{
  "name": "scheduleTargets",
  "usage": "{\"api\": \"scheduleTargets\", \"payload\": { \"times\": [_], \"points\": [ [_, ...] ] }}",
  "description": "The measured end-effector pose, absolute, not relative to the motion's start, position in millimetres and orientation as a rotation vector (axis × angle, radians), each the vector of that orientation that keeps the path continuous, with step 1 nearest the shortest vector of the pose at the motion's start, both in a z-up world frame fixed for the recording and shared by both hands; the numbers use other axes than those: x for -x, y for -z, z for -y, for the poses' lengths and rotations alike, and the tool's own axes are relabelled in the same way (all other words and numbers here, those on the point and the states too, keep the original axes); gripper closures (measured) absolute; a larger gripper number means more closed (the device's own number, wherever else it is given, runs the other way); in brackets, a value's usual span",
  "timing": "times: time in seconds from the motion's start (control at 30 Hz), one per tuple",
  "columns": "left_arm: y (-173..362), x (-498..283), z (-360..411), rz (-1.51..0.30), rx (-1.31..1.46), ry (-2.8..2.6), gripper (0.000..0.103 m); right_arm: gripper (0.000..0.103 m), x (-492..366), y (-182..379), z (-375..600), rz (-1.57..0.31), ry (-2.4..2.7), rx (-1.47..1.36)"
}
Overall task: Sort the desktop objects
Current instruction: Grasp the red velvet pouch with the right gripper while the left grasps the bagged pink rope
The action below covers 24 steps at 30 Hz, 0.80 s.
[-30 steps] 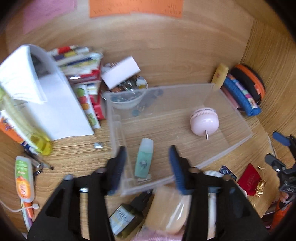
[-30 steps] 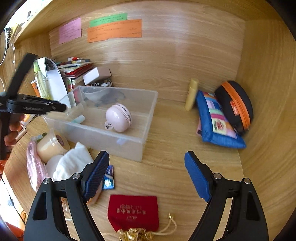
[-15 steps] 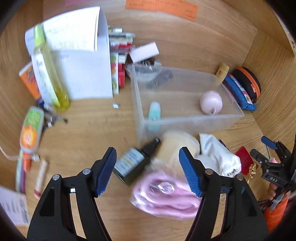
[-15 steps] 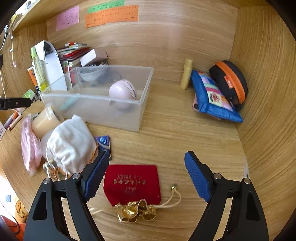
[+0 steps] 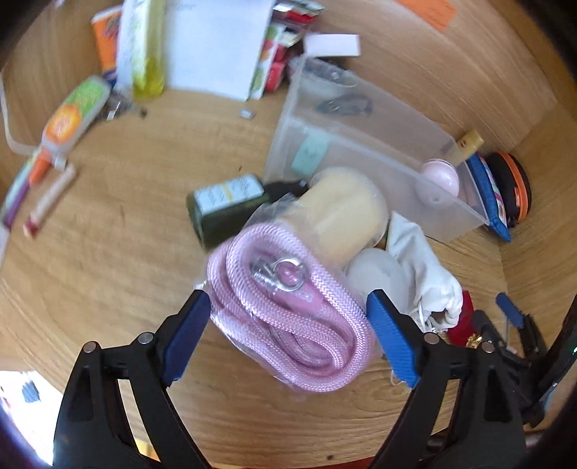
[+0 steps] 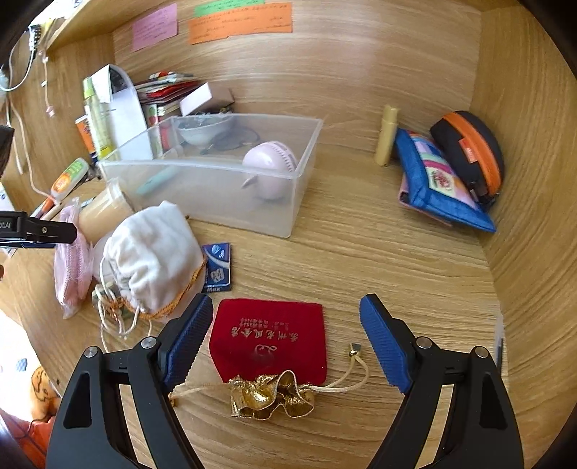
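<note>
Bare desk point(image 6: 378, 259) (right of bin point(image 6: 230, 202))

Left wrist view motion-blurred, tubes point(image 5: 68, 119) at left smeared, red pouch point(image 5: 465, 317) mostly hidden behind white bag point(image 5: 425, 267)

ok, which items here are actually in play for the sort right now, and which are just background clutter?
In play:
- left gripper, open around the bagged pink rope
- right gripper, open over the red pouch
- clear bin

Lying about:
- white drawstring bag
- dark green bottle
- blue pouch
- sticky notes
</note>
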<state>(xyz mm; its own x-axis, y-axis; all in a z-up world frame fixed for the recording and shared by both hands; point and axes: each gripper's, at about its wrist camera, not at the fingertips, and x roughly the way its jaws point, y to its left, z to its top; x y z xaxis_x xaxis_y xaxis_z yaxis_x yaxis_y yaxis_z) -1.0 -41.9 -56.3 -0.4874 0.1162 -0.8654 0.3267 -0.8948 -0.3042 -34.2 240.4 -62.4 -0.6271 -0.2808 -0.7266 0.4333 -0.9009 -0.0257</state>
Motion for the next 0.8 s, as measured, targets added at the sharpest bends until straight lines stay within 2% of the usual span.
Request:
{"api": "scheduleTargets", "payload": {
  "times": [0.23, 0.53, 0.63, 0.7, 0.73, 0.8],
  "points": [
    [79, -3, 44, -0.818, -1.597, 2.41, 0.012, 0.022, 37, 74, -241, -0.33, 2.44, -1.089],
    [83, 9, 25, -0.587, -1.562, 2.461, 0.009, 0.022, 40, 86, -245, -0.34, 2.407, -1.139],
    [84, 14, 14, -0.42, -1.52, 2.5, 0.009, 0.022, 41, 89, -243, -0.351, 2.394, -1.153],
    [85, 12, 10, -0.374, -1.497, 2.528, 0.011, 0.025, 42, 92, -240, -0.359, 2.369, -1.171],
    [84, 11, 8, -0.351, -1.484, 2.551, 0.015, 0.025, 44, 94, -239, -0.357, 2.36, -1.186],
    [84, 7, 9, -0.341, -1.464, 2.569, 0.024, 0.037, 44, 95, -237, -0.357, 2.349, -1.185]
  ]
}}
